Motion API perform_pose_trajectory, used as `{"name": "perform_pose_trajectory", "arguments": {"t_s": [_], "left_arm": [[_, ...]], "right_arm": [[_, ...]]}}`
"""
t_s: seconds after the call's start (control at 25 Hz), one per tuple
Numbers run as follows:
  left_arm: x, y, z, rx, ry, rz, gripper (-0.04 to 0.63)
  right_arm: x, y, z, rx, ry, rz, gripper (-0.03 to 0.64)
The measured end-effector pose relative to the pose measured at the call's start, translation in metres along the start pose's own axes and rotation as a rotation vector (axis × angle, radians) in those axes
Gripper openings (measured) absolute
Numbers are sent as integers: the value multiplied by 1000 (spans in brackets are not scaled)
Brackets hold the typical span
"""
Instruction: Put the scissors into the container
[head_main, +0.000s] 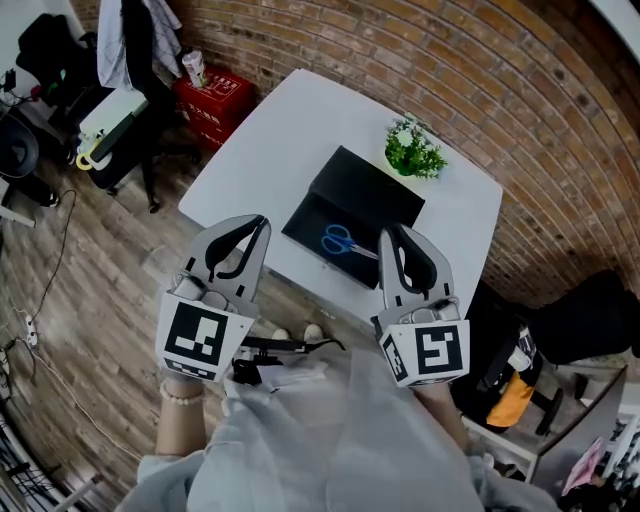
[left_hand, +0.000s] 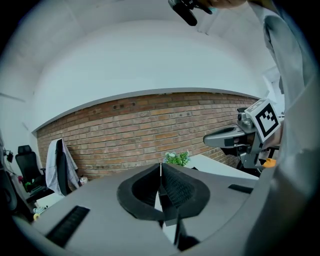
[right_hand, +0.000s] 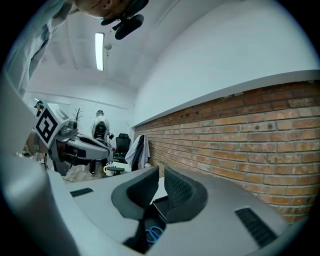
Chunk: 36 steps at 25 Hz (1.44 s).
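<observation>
Along the far side runs the red brick wall (head_main: 480, 90), and under everything lies a wooden floor (head_main: 90, 300). Near that wall stands the white desk (head_main: 260, 140), seen steeply from above. On its middle sits the black container (head_main: 368, 190), open at the top and close to the near edge. Now the two claws, both held off the desk on the person's side, touching nothing. The left claw (head_main: 262, 221) is pressed together, its pads meeting along a thin line with nothing between them. The right claw (head_main: 388, 231) shows a narrow gap between its pads, and nothing is caught in it either. A small green plant (head_main: 413, 150) stands just beside the container's far corner. And the scissors (head_main: 340, 241), blue-handled, lie flat inside the container, in its nearer half.
</observation>
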<state>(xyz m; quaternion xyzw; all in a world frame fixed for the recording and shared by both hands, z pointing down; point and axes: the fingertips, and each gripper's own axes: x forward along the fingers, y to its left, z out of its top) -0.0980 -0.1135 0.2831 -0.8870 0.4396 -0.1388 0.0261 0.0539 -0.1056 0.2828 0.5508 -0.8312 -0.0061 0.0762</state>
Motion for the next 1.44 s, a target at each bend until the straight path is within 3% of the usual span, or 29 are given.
{"name": "perform_pose_trajectory", "arguments": {"t_s": [1.44], "left_arm": [[13,-4,-12,-1,4,-51,25]], "right_arm": [[9,4,-14,-3,38,-11,57]]}}
